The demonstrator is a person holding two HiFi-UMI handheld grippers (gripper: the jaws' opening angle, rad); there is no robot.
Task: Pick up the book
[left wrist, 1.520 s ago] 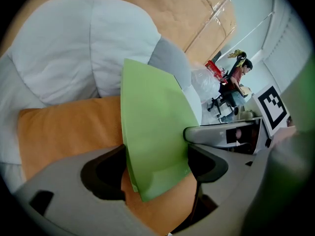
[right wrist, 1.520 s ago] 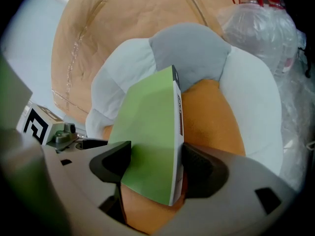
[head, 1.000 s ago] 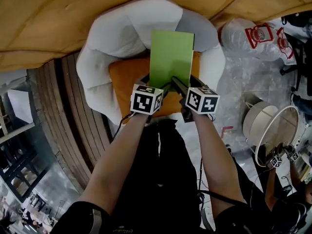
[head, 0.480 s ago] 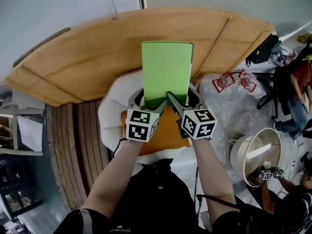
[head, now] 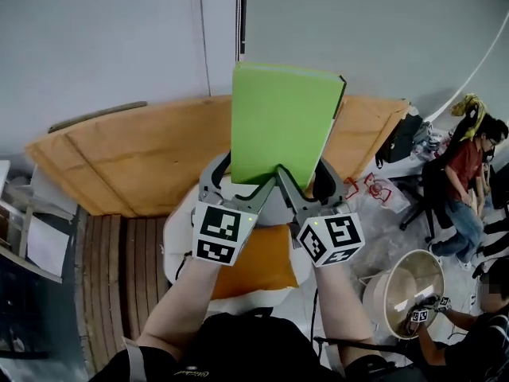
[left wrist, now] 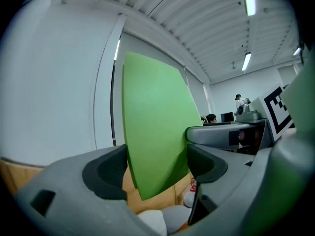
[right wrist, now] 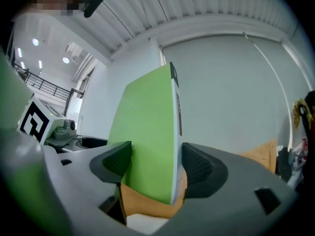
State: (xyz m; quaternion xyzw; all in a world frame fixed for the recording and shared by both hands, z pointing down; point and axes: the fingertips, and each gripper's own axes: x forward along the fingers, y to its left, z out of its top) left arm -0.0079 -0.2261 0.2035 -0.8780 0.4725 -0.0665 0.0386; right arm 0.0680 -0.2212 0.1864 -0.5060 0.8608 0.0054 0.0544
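While both pairs bite its lower edge, the left tongs point(head: 242, 188) and right tongs point(head: 306, 191) hold a thin green softcover book point(head: 282, 122) upright in the air before a grey wall point(head: 103, 46). Seen along the left tongs point(left wrist: 157, 168), the jaws are clenched on the book's point(left wrist: 155, 127) bottom corner, with the cover pressed between them. Along the right tongs point(right wrist: 155, 168), the jaws pinch the spine-side corner of the book point(right wrist: 147, 127) the same way. Below sits an orange cushion point(head: 254, 265) on a white padded seat point(head: 179, 237), with a curved pale wooden board point(head: 119, 161) behind.

The lift looks all but done. Finishing it well probably calls for equal firmness in both grips and one shared rise. An uneven pull could twist the thin cover, and so shallow a bite might let the book tip.
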